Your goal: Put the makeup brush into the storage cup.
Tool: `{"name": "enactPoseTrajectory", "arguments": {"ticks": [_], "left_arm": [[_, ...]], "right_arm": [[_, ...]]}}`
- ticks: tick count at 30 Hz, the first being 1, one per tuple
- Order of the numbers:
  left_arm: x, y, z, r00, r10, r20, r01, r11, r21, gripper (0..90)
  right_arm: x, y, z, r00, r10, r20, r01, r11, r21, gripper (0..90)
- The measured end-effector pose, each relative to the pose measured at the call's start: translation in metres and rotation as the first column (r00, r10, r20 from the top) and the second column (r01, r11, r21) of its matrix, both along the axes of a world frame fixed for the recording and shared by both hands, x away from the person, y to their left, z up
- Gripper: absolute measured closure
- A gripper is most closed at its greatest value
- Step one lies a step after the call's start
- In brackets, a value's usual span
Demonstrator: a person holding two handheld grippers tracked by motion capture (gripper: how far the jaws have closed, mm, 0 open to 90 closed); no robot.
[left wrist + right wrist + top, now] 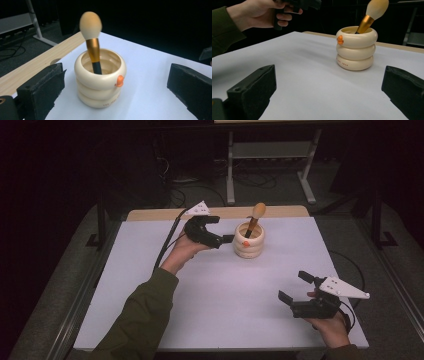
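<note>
Well apart, both tongs (226, 239) gape; holder (249, 241) near far edge.

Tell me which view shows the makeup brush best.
The left gripper view: the makeup brush is close, showing cream bristle head, gold ferrule and black handle going down into the cream holder. The right gripper view cuts its tip at the top edge and the holder's rim hides the handle. The high view shows it small.

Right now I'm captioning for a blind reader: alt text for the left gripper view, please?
A makeup brush stands bristles-up in a cream ringed holder with a small orange knob, on a white table. The open left gripper has one black jaw either side of the holder, touching neither.
</note>
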State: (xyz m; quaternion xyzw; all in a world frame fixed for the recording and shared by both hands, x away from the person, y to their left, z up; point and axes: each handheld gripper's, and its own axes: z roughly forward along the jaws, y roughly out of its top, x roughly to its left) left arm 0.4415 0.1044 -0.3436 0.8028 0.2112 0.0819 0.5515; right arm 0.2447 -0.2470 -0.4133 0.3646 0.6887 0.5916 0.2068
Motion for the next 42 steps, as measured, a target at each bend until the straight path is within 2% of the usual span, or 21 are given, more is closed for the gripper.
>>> {"name": "enactPoseTrajectory", "arguments": {"ticks": [9, 13, 17, 24, 42], "left_arm": [[-0.015, 0.014, 0.004, 0.9999, 0.002, 0.012, -0.002, 1.0, -0.006, 0.8], [-0.022, 0.024, 0.003, 0.9998, 0.019, 0.01, -0.019, 0.9994, -0.029, 0.9], [-0.03, 0.033, 0.002, 0.9995, 0.022, 0.022, -0.021, 0.9997, -0.015, 0.9], [-0.043, 0.049, 0.001, 0.9989, 0.04, 0.027, -0.039, 0.9988, -0.03, 0.9], [-0.077, 0.085, -0.011, 0.9952, 0.089, 0.041, -0.087, 0.9946, -0.056, 0.9]], "right_arm": [[0.001, 0.001, 0.0, 1.0, 0.002, 0.001, -0.002, 1.0, -0.005, 0.0], [0.0, 0.001, 0.0, 1.0, 0.001, 0.003, -0.001, 1.0, -0.004, 0.0], [0.0, 0.001, 0.001, 1.0, 0.001, 0.005, -0.001, 1.0, -0.006, 0.0], [0.0, 0.002, 0.001, 1.0, 0.004, 0.008, -0.004, 1.0, -0.011, 0.0], [0.0, 0.003, 0.001, 0.9999, 0.002, 0.011, -0.002, 1.0, -0.014, 0.0]]}}
